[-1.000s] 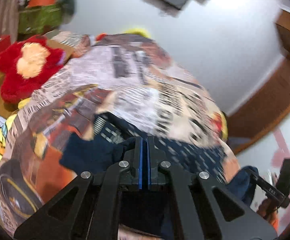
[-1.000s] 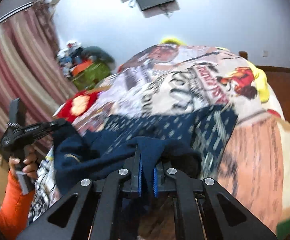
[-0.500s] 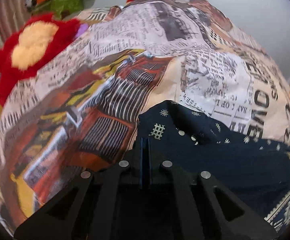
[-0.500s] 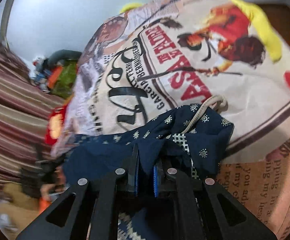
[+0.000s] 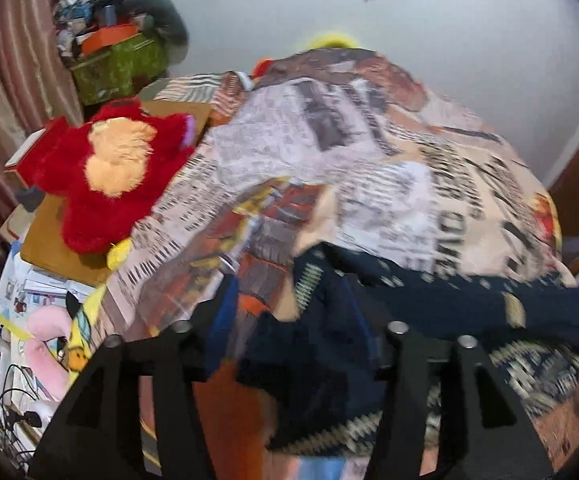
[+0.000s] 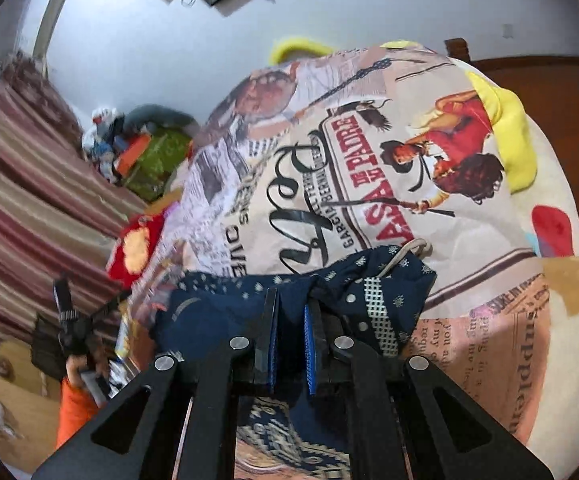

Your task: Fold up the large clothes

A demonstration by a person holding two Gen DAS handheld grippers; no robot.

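Two grippers are working over a big bed with a picture blanket [image 6: 369,184] on it. The dark blue garment [image 6: 353,280] with small white dots is lying bunched up on the near part of that blanket, and a pale cord [image 6: 407,250] is sticking out at its far end. The right gripper [image 6: 289,336] is sitting low over the cloth with its jaws only a little bit apart, and blue cloth is showing in the small gap between the blue pads [image 6: 308,350]; I cannot tell if they are really pinching it. In the left wrist view, the left gripper [image 5: 293,344] is standing with its jaws wide apart, and the dark blue garment [image 5: 429,300] is lying loose between and under the fingers [image 5: 399,344], not squeezed. That view is blurry. A red fluffy toy [image 5: 105,176] is lying on a brown board [image 5: 49,248] beside the bed, on the left. A green box [image 5: 117,64] full of stuff is standing by the striped curtain [image 6: 21,184]. A hand [image 6: 77,364] with an orange sleeve is holding the left gripper's handle, seen in the right wrist view.
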